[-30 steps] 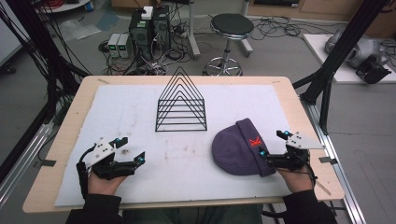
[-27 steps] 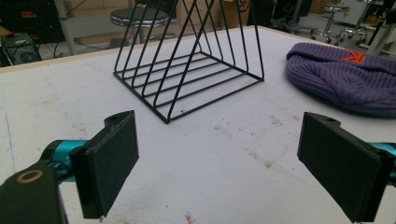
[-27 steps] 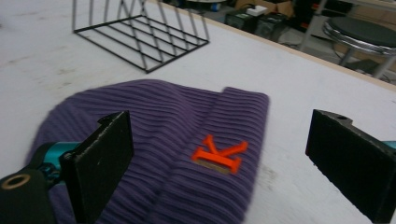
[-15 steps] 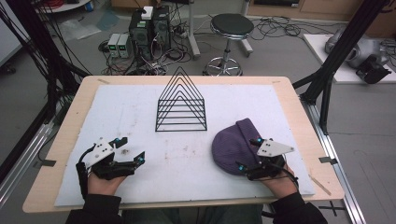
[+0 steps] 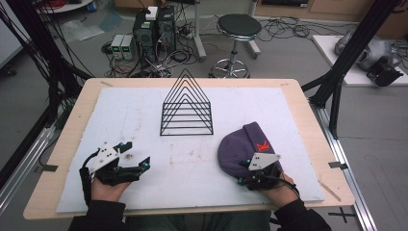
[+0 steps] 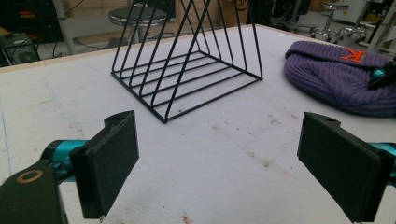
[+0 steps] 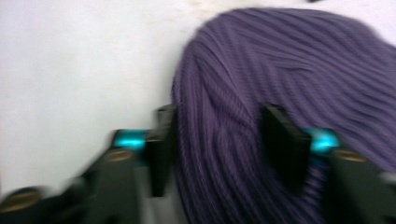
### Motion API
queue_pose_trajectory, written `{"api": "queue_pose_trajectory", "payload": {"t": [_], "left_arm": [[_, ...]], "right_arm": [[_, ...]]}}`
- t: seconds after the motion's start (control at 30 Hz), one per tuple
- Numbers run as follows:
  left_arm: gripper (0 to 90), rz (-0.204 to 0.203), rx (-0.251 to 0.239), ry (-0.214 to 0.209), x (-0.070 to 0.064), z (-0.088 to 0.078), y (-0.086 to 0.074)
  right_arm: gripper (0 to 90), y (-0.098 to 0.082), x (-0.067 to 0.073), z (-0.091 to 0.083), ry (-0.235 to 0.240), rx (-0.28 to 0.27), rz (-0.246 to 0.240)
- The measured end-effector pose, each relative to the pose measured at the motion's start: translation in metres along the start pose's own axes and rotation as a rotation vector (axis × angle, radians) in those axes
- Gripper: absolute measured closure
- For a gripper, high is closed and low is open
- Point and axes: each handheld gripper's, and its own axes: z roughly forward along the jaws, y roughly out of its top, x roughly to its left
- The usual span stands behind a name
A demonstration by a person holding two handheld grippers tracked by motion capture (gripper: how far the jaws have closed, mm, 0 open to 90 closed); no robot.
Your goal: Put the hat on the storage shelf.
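Before me a wooden table (image 5: pixel 308 110) carries a white mat (image 5: pixel 130 120), marked with faint brown stains near its middle. Toward the mat's far edge stands a black wire rack (image 5: pixel 186 126), upright, its triangular loops lined up one behind another. Beyond the table, on the grey floor, I see a round black stool (image 5: pixel 239 26), two dark computer towers (image 5: pixel 155 29) amid tangled cables, and two small pale boxes (image 5: pixel 122 45) beside them. Black frame struts (image 5: pixel 353 53) slant down at my right.
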Motion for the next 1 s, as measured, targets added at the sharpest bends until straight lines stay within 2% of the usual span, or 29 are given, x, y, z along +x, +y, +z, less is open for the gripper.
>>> {"api": "queue_pose_trajectory", "payload": {"t": [0.07,0.17,0.3,0.33,0.37,0.4,0.47,0.53,0.57,0.6,0.63,0.67,0.87,0.9,0.93,1.0], "left_arm": [[12.8,0.000,0.001,-0.003,0.000,0.000,0.000],[12.8,0.006,0.003,-0.006,-0.001,0.001,-0.001],[12.8,0.013,-0.010,-0.017,-0.001,0.001,0.000],[12.8,0.013,-0.010,-0.017,-0.001,0.001,0.000],[12.8,0.017,-0.021,-0.028,0.000,0.001,0.000],[12.8,0.017,-0.021,-0.028,0.000,0.001,0.000],[12.7,-0.001,-0.032,-0.041,0.001,0.002,0.001],[12.7,-0.002,-0.033,-0.054,0.001,0.002,0.002],[12.7,0.007,-0.035,-0.069,-0.001,0.004,0.004],[12.7,0.007,-0.035,-0.069,-0.001,0.004,0.004],[12.7,0.014,-0.034,-0.077,-0.002,0.005,0.006],[12.7,0.027,-0.024,-0.097,-0.004,0.010,0.007],[12.7,0.048,0.000,-0.129,-0.011,0.020,0.011],[12.8,0.049,0.000,-0.137,-0.012,0.021,0.013],[12.9,0.057,0.000,-0.154,-0.013,0.024,0.017],[13.4,0.058,-0.001,-0.160,-0.014,0.026,0.019]], "right_arm": [[67.6,-0.001,-0.002,-0.003,-0.005,-0.009,0.023],[73.5,-0.002,-0.005,-0.006,-0.019,-0.026,0.038],[75.6,0.002,-0.011,-0.017,-0.032,-0.098,0.069],[75.6,0.002,-0.011,-0.017,-0.032,-0.098,0.069],[76.2,0.006,-0.017,-0.024,-0.021,-0.116,0.096],[76.4,0.007,-0.018,-0.027,-0.026,-0.122,0.103],[76.8,0.012,-0.022,-0.037,-0.035,-0.147,0.109],[76.9,0.014,-0.024,-0.041,-0.040,-0.154,0.110],[76.9,0.019,-0.028,-0.050,-0.051,-0.171,0.117],[76.9,0.019,-0.028,-0.050,-0.051,-0.171,0.117],[76.9,0.023,-0.033,-0.058,-0.047,-0.199,0.141],[77.0,0.026,-0.035,-0.061,-0.048,-0.213,0.143],[77.4,0.047,-0.038,-0.076,-0.053,-0.257,0.122],[77.4,0.057,-0.039,-0.082,-0.029,-0.289,0.104],[77.4,0.061,-0.039,-0.084,-0.019,-0.302,0.100],[77.4,0.066,-0.038,-0.086,-0.006,-0.315,0.088]]}}
